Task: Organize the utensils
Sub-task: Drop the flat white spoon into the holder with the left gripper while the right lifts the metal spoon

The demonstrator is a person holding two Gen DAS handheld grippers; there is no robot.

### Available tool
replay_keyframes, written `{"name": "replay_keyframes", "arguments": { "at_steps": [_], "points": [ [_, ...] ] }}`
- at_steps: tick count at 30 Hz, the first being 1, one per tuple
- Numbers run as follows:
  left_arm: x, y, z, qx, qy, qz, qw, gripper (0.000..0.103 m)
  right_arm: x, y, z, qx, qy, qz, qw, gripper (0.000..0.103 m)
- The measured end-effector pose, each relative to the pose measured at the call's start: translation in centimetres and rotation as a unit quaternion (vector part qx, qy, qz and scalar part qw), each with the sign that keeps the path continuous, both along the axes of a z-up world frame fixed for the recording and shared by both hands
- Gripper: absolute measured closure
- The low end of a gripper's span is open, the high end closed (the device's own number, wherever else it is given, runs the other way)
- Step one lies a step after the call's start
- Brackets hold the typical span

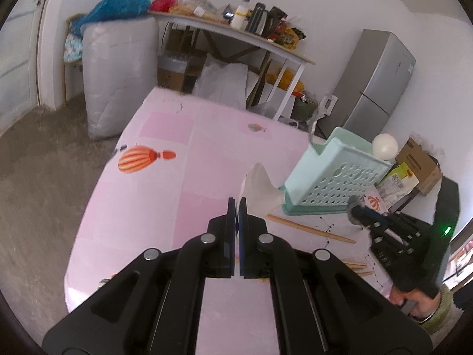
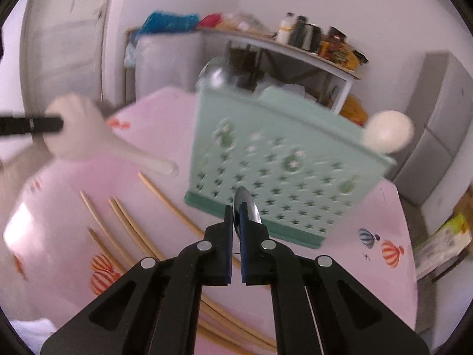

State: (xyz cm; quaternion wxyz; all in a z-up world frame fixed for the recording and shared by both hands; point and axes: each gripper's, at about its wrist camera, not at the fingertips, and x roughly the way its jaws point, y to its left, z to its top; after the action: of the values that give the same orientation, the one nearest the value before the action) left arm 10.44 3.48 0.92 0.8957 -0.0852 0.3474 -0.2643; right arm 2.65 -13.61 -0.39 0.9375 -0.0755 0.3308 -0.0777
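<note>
Nearest the lens in the left wrist view: left gripper, jaws clamped together on the edge of one white rice paddle, held above the pink tablecloth. Same paddle in the right wrist view at far left, bowl pinched by black fingertips, handle pointing right toward the rack. Right gripper: jaws closed on one metal spoon, bowl of the spoon projecting just beyond the fingertips, in front of the rack's perforated wall. One mint-green utensil rack, standing at the far right of the table, star-shaped cut-outs in its front wall. Contents visible above the rim: one white round-headed ladle or spoon at the right end, one metal ladle at the left end; further dark contents too blurred to identify. Wooden chopsticks loose on the cloth, left of the rack and near side: five counted in the right wrist view, partly hidden behind the gripper body, so the exact total cannot be confirmed. One grey refrigerator at far right, one cluttered shelf table against the far wall.
</note>
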Motion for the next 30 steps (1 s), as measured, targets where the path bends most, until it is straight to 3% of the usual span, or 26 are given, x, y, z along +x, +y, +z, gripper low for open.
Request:
{"name": "replay_keyframes", "arguments": {
  "at_steps": [5, 9, 11, 14, 16, 20, 25, 30],
  "points": [
    [-1.9, -0.3, 3.5, -0.009, -0.044, -0.029, 0.9985, 0.103, -2.8, -3.5, 3.3, 0.072, -0.045, -0.032, 0.996, 0.1],
    [-3.4, -0.3, 7.8, -0.056, -0.081, -0.069, 0.9927, 0.103, -4.2, -5.8, 4.3, 0.099, -0.069, -0.056, 0.991, 0.1],
    [-3.4, -0.8, 9.8, -0.059, -0.1, -0.081, 0.9899, 0.103, -4.8, -6.6, 4.4, 0.104, -0.076, -0.065, 0.99, 0.1],
    [-2.8, -2.6, 12.5, -0.011, -0.139, -0.09, 0.9862, 0.103, -5.5, -7.3, 4.4, 0.12, -0.082, -0.069, 0.987, 0.1],
    [-1.9, -4.4, 13.7, 0.043, -0.157, -0.098, 0.9818, 0.103, -5.9, -7.5, 4.4, 0.126, -0.087, -0.07, 0.986, 0.1],
    [0.0, -8.1, 14.6, 0.14, -0.153, -0.13, 0.9697, 0.103, -6.7, -8.0, 4.6, 0.139, -0.104, -0.073, 0.982, 0.1],
    [1.0, -13.1, 14.3, 0.272, -0.144, -0.183, 0.9337, 0.103, -7.3, -8.6, 4.7, 0.155, -0.116, -0.074, 0.978, 0.1],
    [3.3, -16.9, 13.9, 0.337, -0.122, -0.209, 0.9098, 0.103, -7.6, -9.0, 4.6, 0.163, -0.121, -0.073, 0.976, 0.1]
  ]
}}
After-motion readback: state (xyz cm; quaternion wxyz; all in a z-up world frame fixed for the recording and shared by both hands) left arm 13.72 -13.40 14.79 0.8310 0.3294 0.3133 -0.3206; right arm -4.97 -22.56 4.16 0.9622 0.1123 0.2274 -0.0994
